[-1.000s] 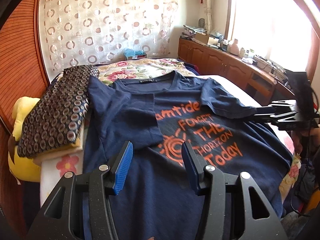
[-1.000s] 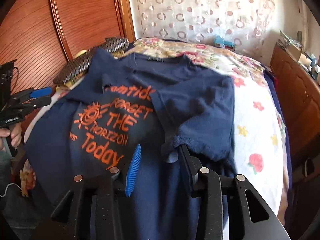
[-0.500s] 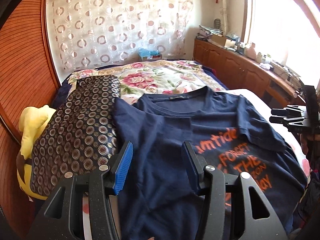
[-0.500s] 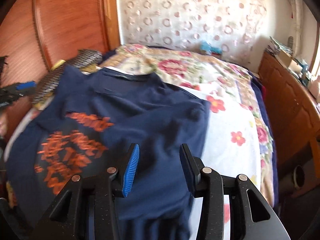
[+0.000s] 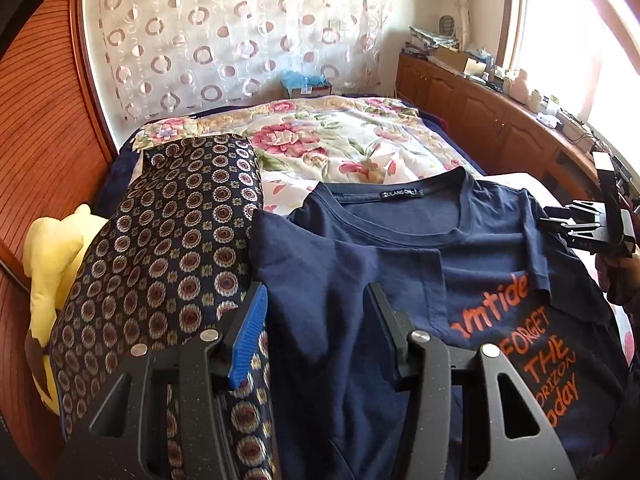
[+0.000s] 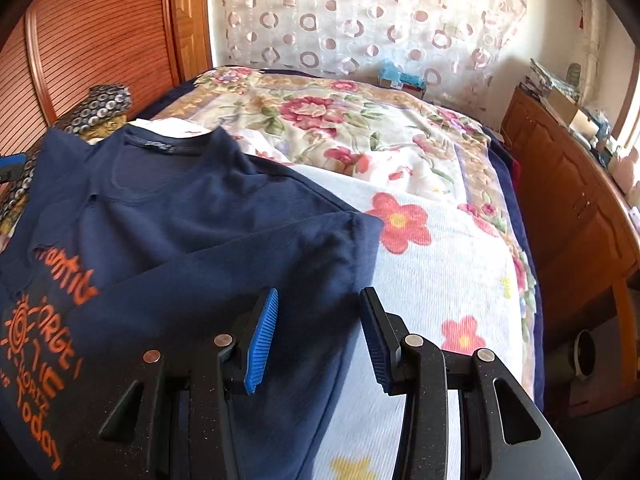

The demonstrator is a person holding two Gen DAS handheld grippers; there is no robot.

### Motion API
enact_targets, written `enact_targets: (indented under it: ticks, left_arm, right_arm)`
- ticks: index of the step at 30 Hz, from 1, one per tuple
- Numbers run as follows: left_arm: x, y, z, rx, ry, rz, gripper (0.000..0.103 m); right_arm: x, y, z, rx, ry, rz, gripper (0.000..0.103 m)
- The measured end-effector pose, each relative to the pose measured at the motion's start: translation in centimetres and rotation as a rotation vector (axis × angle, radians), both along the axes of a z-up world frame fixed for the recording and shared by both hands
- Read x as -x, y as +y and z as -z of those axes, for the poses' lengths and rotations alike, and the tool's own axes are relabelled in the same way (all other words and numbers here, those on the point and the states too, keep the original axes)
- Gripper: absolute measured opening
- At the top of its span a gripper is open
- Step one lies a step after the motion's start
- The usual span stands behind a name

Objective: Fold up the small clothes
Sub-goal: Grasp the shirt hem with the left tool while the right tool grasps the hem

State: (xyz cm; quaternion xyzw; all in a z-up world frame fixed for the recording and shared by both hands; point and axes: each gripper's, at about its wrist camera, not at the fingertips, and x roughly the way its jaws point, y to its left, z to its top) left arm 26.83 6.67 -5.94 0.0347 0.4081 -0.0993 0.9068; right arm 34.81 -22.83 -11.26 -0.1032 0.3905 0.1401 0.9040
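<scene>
Navy T-shirt point(image 5: 400, 280) with orange print, spread face up on flowered bed point(image 5: 340, 140); collar at far end, both sleeves folded in over chest, left edge touching patterned cloth point(image 5: 168, 248).

Orange print runs across the chest of the navy T-shirt point(image 5: 460, 280): in the left wrist view it reads "amtide", then "FORGET", "THE", "ORIZON" and "oday", with the edges cut off. A small neck label point(image 5: 401, 193) sits inside the collar, its lettering too small to read surely. The right wrist view shows the same print, partly folded under.
</scene>
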Motion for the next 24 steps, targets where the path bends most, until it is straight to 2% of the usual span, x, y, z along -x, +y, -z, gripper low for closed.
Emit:
enact_targets:
  ticks: [6,9,12,20,23,24]
  left_arm:
    - [-1.6,-0.2,0.3,-0.022,0.027,0.022,0.043]
    - [-2.6,-0.1,0.2,-0.06,0.025,0.003,0.043]
    - [-3.6,0.4,0.1,-0.066,0.022,-0.022,0.043]
    - [-5.2,0.5,0.8,-0.076,0.051,0.014,0.04]
    - [-5.7,0.1,0.8,-0.078,0.055,0.024,0.033]
    - [-5.8,0.1,0.8,-0.076,0.051,0.032,0.02]
  right_arm:
    - [-0.7,-1.1,0.0,-0.082,0.006,0.004,0.047]
    - [-0.5,-0.8,0.1,-0.064,0.001,0.007,0.047]
    - [-0.6,-1.2,0.1,-0.078,0.006,0.008,0.048]
    - [-0.8,-1.0,0.2,-0.066,0.003,0.006,0.049]
    - [-0.7,-1.0,0.2,-0.067,0.003,0.006,0.049]
    - [-0.7,-1.0,0.2,-0.065,0.003,0.006,0.049]
